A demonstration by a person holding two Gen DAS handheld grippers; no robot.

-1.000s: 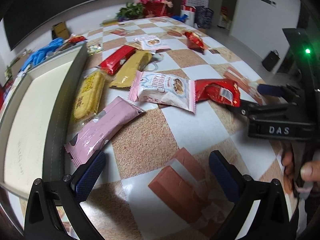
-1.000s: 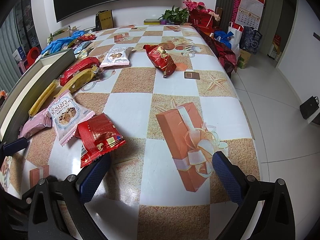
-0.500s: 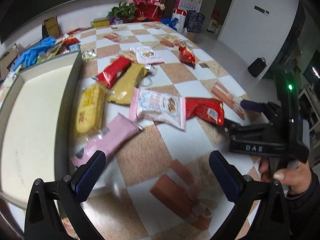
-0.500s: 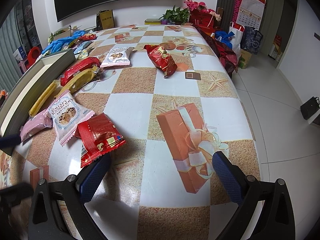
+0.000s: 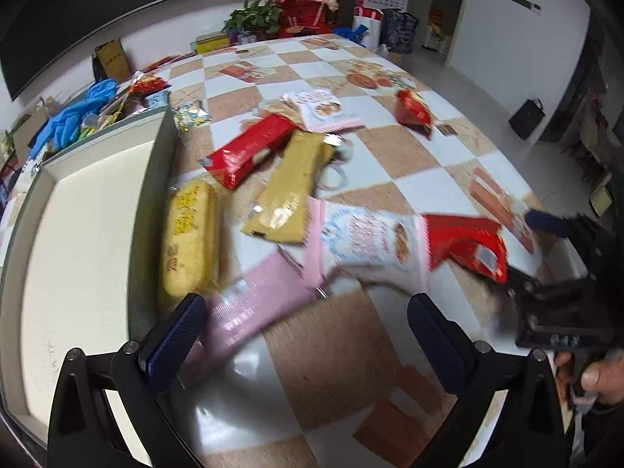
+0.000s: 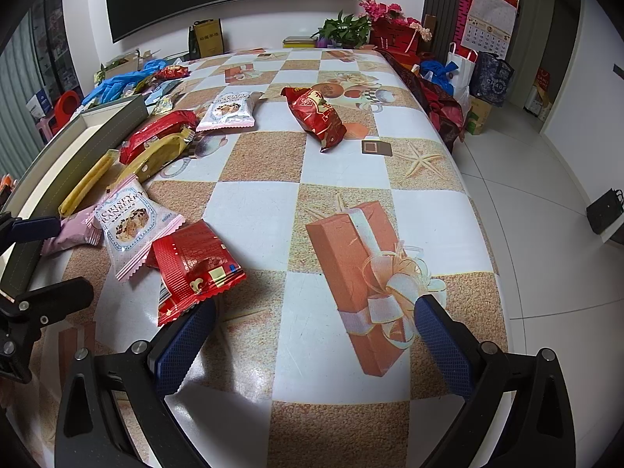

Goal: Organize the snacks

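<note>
Several snack packs lie on the checkered table next to a grey tray [image 5: 152, 202]: a pink pack [image 5: 249, 304], a yellow bar [image 5: 189, 241], a mustard pack [image 5: 292, 191], a long red pack [image 5: 249, 150], a white cranberry pack [image 5: 370, 238] and a red pack [image 5: 468, 241]. My left gripper [image 5: 304, 335] is open and empty just above the pink pack. My right gripper [image 6: 312, 343] is open and empty, its left finger by the red pack [image 6: 191, 265]. Another red bag [image 6: 316, 115] and a white pack [image 6: 228, 111] lie farther back.
The tray's cream floor [image 5: 78, 257] is bare. Blue gloves [image 5: 78, 117] and small wrappers lie past its far end. Flowers [image 6: 374, 27] stand at the table's far edge. The table's right edge [image 6: 483, 210] drops to a tiled floor with bags.
My left gripper rose and pulled back, then came forward and down to the left, over the pink pack. The right gripper has hardly moved. Both stay open.
</note>
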